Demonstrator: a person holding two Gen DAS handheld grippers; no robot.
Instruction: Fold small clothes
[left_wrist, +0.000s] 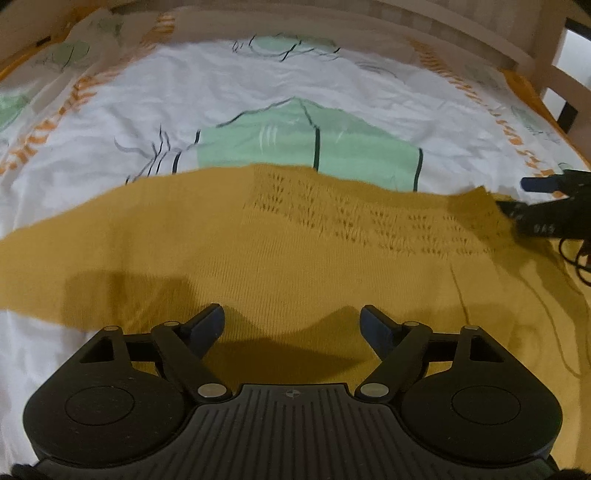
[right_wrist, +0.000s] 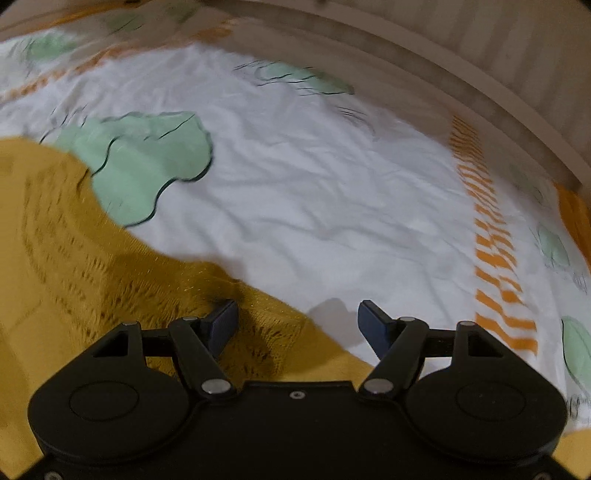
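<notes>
Knit (left_wrist: 295, 240) spread on the bed (left_wrist: 258, 96), fold not yet begun.
Left tool (left_wrist: 291, 321) and right tool (right_wrist: 297, 317) gape empty over it; next, pinch an edge.

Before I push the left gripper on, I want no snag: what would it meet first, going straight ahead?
Most likely the mustard knit garment: the open left gripper points down onto it, nothing between. Depth is hard to judge.
</notes>
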